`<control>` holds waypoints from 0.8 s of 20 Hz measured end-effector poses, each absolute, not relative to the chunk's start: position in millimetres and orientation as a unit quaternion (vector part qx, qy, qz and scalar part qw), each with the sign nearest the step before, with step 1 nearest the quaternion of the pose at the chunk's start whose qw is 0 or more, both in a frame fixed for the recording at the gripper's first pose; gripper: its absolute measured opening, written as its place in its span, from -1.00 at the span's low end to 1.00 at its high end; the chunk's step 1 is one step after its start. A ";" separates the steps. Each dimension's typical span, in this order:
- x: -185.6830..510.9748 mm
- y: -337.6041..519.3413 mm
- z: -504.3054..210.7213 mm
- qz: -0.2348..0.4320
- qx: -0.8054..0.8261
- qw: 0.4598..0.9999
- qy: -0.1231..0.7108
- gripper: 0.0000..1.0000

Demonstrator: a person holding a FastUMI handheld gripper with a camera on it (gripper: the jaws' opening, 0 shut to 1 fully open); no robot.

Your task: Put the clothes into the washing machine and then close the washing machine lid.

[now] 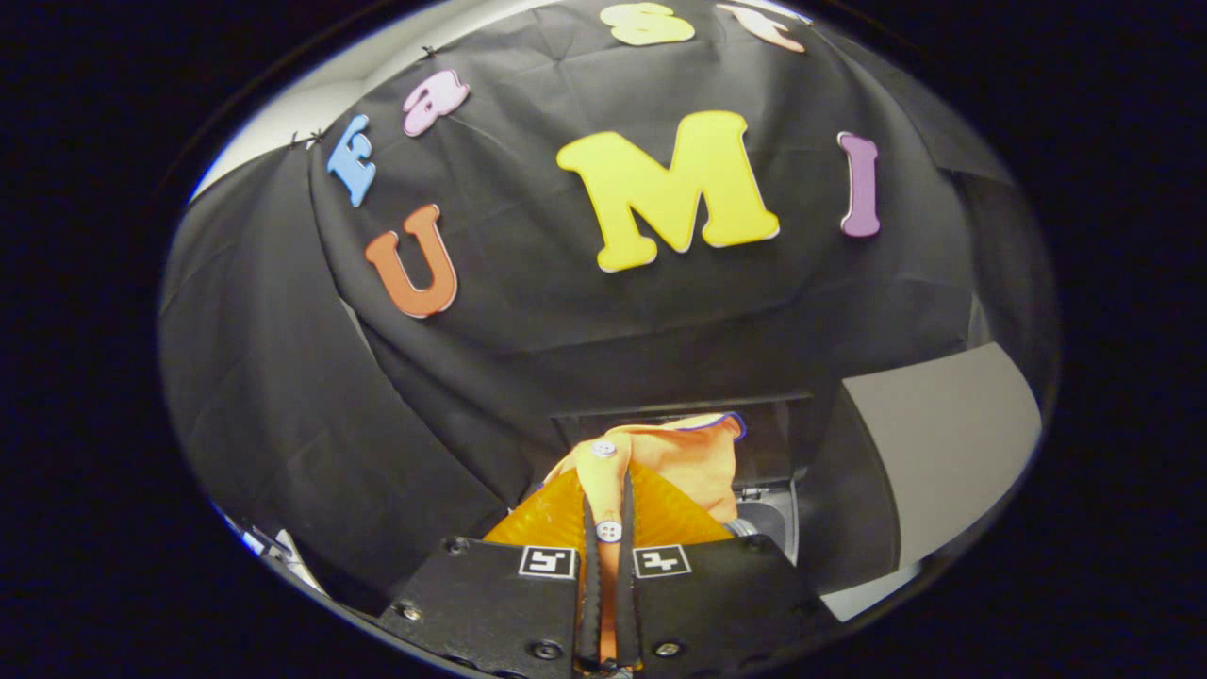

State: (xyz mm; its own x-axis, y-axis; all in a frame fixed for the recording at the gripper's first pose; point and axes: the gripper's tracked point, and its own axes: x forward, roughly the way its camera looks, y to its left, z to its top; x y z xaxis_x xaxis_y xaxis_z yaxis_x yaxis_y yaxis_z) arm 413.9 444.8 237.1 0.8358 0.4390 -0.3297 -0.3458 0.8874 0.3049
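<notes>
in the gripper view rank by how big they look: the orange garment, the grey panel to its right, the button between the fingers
1. grey panel
2. orange garment, pinched by the gripper; close to the camera, so its rank against the panel is unsure
3. white button, clearly smallest

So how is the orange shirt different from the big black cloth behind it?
The orange buttoned shirt is bright and bunched up small; the black cloth wall is dark and spread out wide. The shirt has white buttons; the cloth has none. The shirt is pinched between the tongs; the cloth hangs beyond them, untouched. Both are soft fabric with folds.
</notes>
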 end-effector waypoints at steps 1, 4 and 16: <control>423.0 449.1 224.9 0.203 0.118 0.949 0.212 -0.81; 452.7 457.6 186.9 0.190 0.116 0.943 0.248 -0.82; 526.1 479.1 47.6 0.134 0.105 0.911 0.375 -0.82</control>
